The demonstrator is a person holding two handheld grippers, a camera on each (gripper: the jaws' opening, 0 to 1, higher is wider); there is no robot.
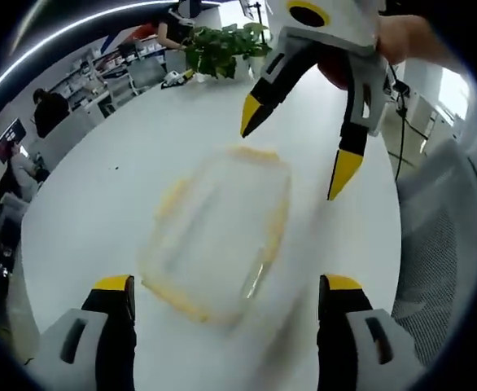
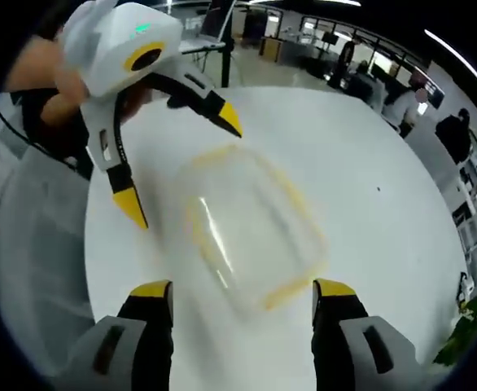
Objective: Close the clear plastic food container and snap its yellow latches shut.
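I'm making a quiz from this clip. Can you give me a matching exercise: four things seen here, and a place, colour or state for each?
Things:
1. container
2. left gripper
3. table
4. potted plant

Descriptions:
A. green, at the table's far edge
B. white, round-edged
C. clear with yellow trim, blurred
D. jaws spread apart, holding nothing

Pairs: 1-C, 2-D, 3-B, 4-A
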